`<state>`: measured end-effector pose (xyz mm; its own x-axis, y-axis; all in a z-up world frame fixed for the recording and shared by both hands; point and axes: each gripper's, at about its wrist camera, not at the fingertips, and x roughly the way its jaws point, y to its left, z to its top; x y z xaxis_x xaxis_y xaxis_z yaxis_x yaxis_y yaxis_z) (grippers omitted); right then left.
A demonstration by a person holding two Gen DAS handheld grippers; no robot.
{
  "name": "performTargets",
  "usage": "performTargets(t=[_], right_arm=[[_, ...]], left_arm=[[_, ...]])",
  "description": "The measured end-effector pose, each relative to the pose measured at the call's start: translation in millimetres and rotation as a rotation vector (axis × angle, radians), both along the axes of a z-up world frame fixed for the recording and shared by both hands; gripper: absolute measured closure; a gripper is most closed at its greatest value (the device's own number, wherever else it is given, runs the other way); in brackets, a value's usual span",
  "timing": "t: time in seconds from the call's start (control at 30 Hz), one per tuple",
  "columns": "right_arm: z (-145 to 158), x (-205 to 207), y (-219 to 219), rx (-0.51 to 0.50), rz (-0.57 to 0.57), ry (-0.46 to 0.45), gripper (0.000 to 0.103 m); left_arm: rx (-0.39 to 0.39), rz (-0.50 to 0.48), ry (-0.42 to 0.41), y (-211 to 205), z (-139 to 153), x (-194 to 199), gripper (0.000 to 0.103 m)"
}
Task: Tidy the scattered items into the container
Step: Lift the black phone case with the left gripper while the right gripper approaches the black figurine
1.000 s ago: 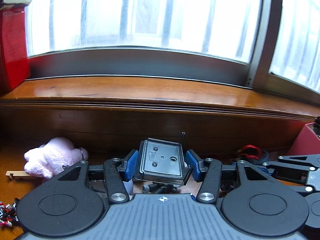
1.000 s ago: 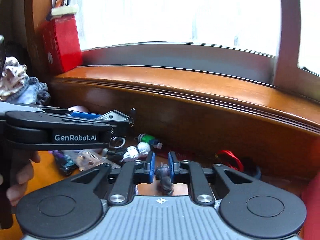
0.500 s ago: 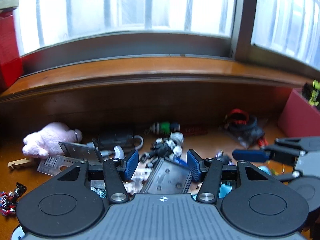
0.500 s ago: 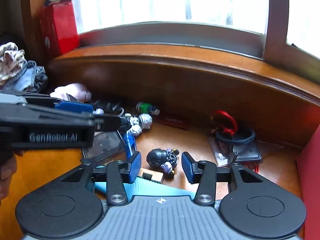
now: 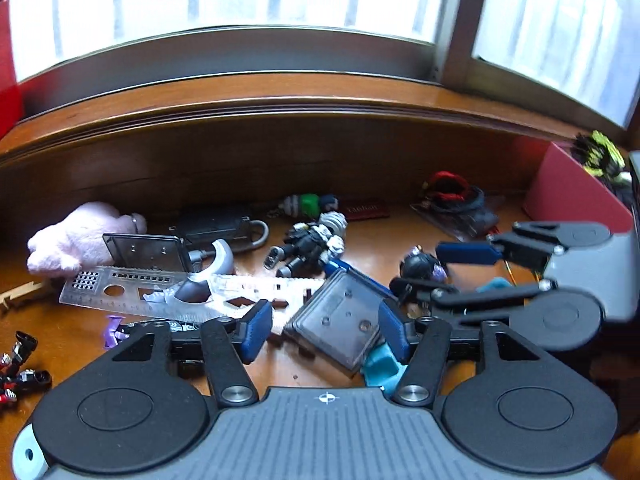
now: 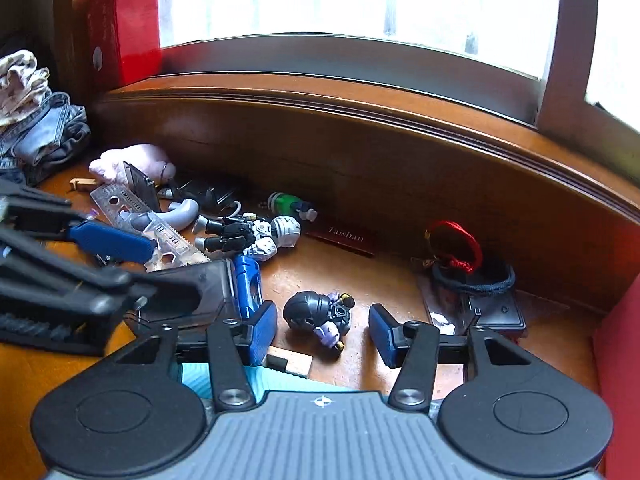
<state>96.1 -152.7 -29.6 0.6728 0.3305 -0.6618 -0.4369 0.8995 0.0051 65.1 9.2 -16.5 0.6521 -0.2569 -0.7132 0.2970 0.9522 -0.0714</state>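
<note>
Clutter covers the wooden desk under the window, and both tools hang just above it with nothing in them. The left gripper has its jaws spread wide on either side of a smoky plastic case that lies flat and slightly askew, one edge resting over a blue toy piece; the pads flank it without touching, which reads to me as lining up for a grab rather than holding. The right gripper is likewise parted, straddling a small dark round-headed figure lying on its side on the bare wood, set so the two pads would close across the head. Just beside that figure a small wooden block sits near the left pad and might get nudged. The red container stands at the right end of the desk, well apart from both targets, with something black and yellow already poking out of it. Most of the scatter, the metal ruler, the pink plush, the white-and-black robot toy, is not yet put away.
</note>
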Motion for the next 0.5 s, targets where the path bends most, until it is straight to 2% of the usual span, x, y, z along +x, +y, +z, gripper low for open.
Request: performTargets(t=[0.17, 0.27, 0.4, 0.5], right_arm=[[1, -4, -17, -0.003, -0.046, -0.001, 0.048], [1, -5, -29, 0.003, -0.083, 0.013, 0.047], [2, -12, -40, 0.014, -0.114, 0.031, 0.046], [6, -28, -40, 0.028, -0.075, 0.013, 0.046]], left_arm=[[0.035, -0.078, -0.021, -14, 0, 0, 0.036], [0.093, -0.124, -0.016, -28, -7, 5, 0.036], [0.135, -0.134, -0.020, -34, -10, 10, 0.034], [0.139, -0.132, -0.018, -33, -10, 10, 0.034]])
